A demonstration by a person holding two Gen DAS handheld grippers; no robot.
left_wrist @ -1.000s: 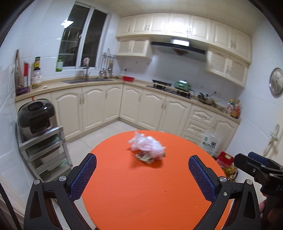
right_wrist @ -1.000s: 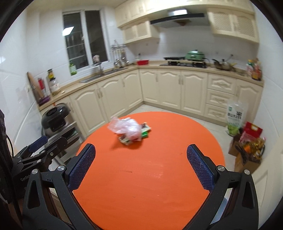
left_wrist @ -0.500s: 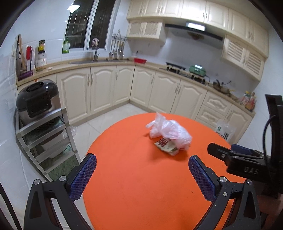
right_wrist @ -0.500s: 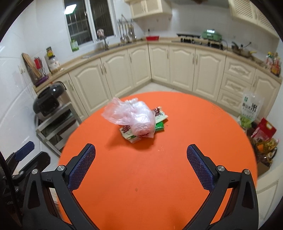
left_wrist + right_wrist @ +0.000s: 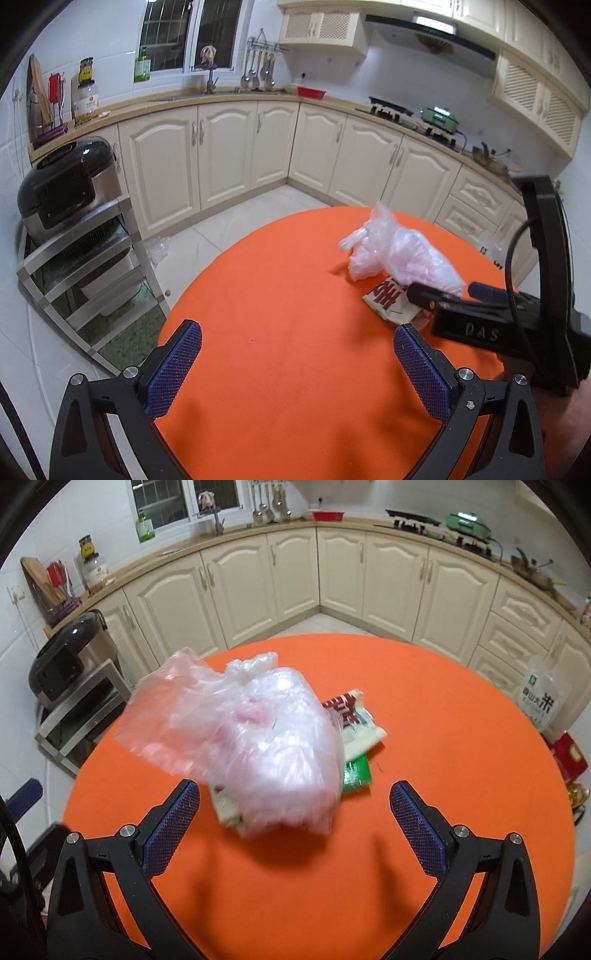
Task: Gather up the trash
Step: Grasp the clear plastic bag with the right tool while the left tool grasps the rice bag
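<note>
A round orange table (image 5: pixel 424 716) stands in the middle of a cream-cabinet kitchen, and a person holds a two-finger gripper in each hand over it.

The trash is one small heap on the tabletop: a crumpled clear plastic bag (image 5: pixel 255 734) lying over a red-and-white printed wrapper (image 5: pixel 351 712) and a green packet (image 5: pixel 356 771). Nothing appears collected yet. All three pieces rest on the table, untouched by either tool, and no bin shows in either view. By my reading the task is at its very start, with the first grasp still to be made.

The right gripper (image 5: pixel 293 823) is the one close to the work. Its fingers are spread wide and hold nothing, and the bag fills the space just ahead of them, a little toward the left finger. The near end of the bag is blurred, so I cannot tell whether it lies level with the fingertips or just beyond them.

The left gripper (image 5: pixel 295 373) hovers over the side of the tabletop nearest the metal rack (image 5: pixel 92 266) with the rice cooker (image 5: pixel 62 184). Its fingers are also spread and empty. From there the heap lies well apart, ahead and to its right, toward the far edge of the table.
</note>
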